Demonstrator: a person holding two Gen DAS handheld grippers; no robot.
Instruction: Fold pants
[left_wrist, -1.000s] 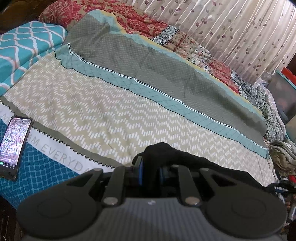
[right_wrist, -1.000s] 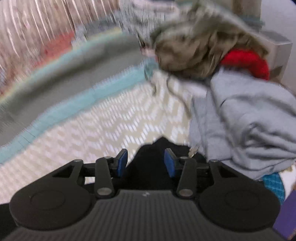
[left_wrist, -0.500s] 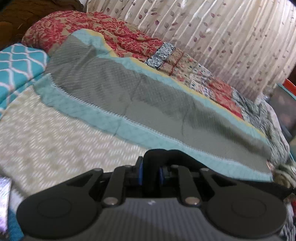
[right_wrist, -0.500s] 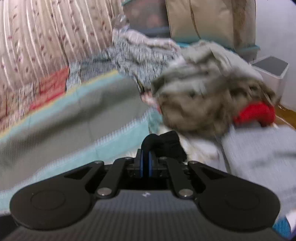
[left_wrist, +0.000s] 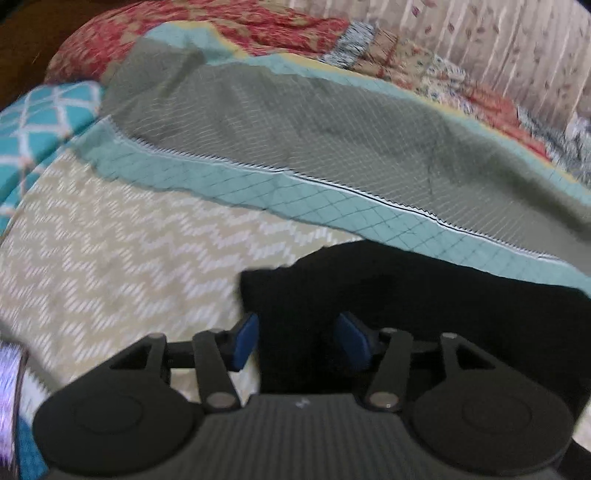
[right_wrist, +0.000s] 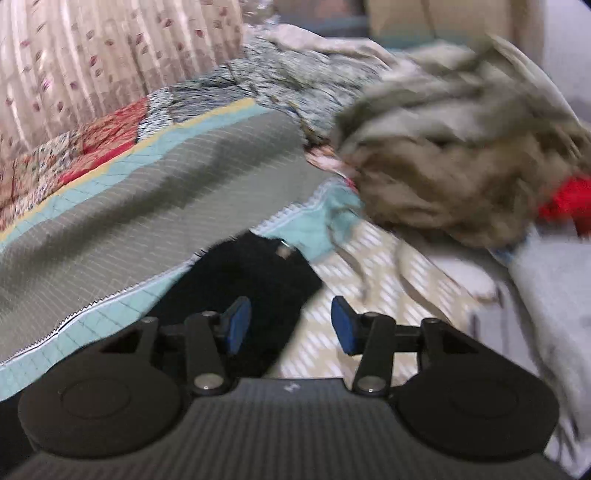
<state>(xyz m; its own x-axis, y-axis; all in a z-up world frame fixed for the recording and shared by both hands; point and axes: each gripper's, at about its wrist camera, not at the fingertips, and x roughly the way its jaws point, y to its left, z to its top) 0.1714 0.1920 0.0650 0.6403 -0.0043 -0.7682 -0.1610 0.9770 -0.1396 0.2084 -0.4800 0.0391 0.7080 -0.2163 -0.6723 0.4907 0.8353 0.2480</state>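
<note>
The black pants (left_wrist: 424, 302) lie flat on the patterned bedspread (left_wrist: 122, 251). In the left wrist view my left gripper (left_wrist: 301, 341) is open, its blue pads either side of the pants' left edge, with cloth between the jaws. In the right wrist view the pants (right_wrist: 251, 280) show a corner with a small tag. My right gripper (right_wrist: 290, 326) is open; its left pad is over the pants' edge, its right pad over bare bedspread.
A phone (left_wrist: 9, 391) lies at the bed's left front. A heap of olive-brown clothes (right_wrist: 454, 166), a red item (right_wrist: 569, 199) and a grey garment (right_wrist: 554, 295) lie to the right. A red patterned quilt (left_wrist: 229, 26) and curtains (right_wrist: 92, 55) are behind.
Both grippers were shut on the pants half a second ago; both have opened and the pants now lie on the bed. The views have dropped toward the bedspread.
</note>
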